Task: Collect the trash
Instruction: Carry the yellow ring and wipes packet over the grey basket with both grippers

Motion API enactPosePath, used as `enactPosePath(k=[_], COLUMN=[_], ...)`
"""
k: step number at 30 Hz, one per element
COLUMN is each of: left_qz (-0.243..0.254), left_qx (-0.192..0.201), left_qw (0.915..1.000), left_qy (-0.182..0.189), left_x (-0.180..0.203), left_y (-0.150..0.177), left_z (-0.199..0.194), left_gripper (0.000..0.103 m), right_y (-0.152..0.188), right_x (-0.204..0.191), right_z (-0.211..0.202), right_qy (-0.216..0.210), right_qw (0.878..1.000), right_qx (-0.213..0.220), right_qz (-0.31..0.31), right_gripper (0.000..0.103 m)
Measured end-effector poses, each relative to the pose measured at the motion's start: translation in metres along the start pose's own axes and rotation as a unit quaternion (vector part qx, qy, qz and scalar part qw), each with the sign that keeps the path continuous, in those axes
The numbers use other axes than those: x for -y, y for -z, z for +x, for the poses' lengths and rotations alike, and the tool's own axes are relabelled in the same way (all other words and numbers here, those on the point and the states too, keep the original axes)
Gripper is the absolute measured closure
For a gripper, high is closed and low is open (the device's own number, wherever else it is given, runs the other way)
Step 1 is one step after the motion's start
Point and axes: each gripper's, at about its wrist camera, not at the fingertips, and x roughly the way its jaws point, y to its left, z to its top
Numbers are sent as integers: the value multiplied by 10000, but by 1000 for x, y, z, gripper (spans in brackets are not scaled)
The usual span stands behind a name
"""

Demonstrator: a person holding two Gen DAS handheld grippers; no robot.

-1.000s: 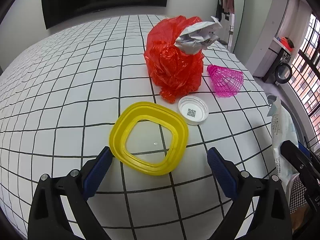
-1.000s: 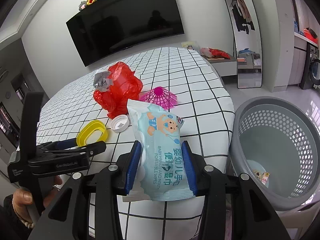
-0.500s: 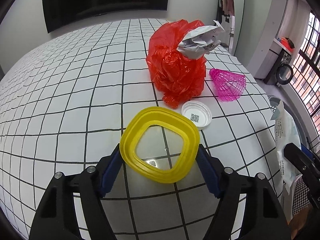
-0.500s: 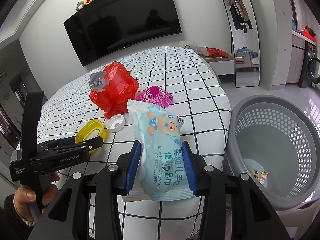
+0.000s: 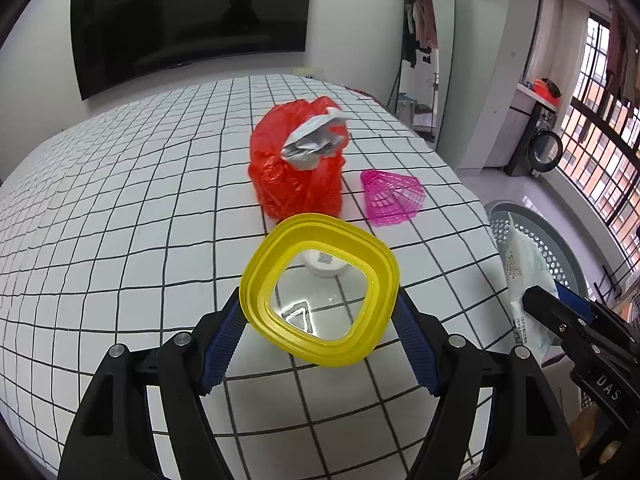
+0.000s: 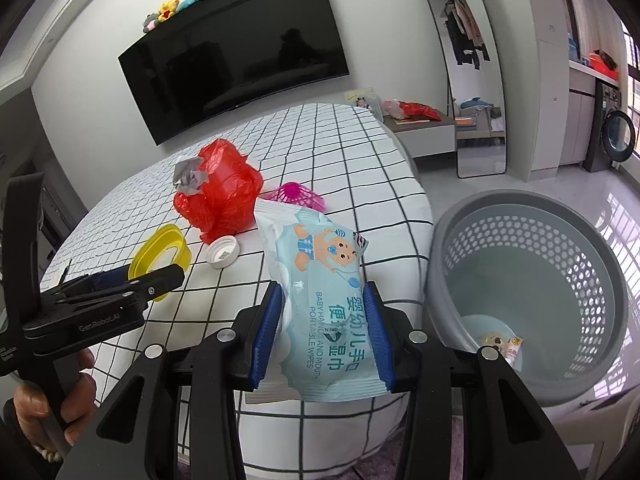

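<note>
Left wrist view: left gripper [image 5: 320, 320] fingers clamp the yellow lid [image 5: 320, 290], tilted up off the checked table [image 5: 120, 220]; white cap [image 5: 325, 263] seen through its opening, red bag [image 5: 296, 172] beyond.

Right wrist view: right gripper [image 6: 322, 330] fingers grasp the wipes pack [image 6: 320, 304] at the table edge, beside the grey basket [image 6: 528, 304].

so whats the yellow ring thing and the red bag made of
Yellow ring: looks like rigid glossy plastic, with smooth moulded stepped ridges, keeping its shape in the left gripper. Red bag: probably thin plastic film, crinkled, shiny and slightly see-through.
</note>
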Motion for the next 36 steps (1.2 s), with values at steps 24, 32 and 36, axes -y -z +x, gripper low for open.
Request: enactPosePath(k=[24, 32, 36], left_qz=[1356, 1576, 1630], left_qx=[-11, -168, -213], left_qw=[9849, 9801, 9789], left_qy=[1072, 1194, 1211], left_x=[166, 208, 223], left_y=[-16, -25, -31], left_z=[13, 40, 55], left_gripper=[32, 32, 32], right_y=[20, 16, 13], right_x=[122, 159, 175], right_z=[-53, -50, -42], right_qy=[939, 1110, 1181], right_qw=[9898, 9855, 9837], right_qx=[255, 228, 181], right_qz=[1036, 1263, 1340], right_gripper=[62, 62, 62])
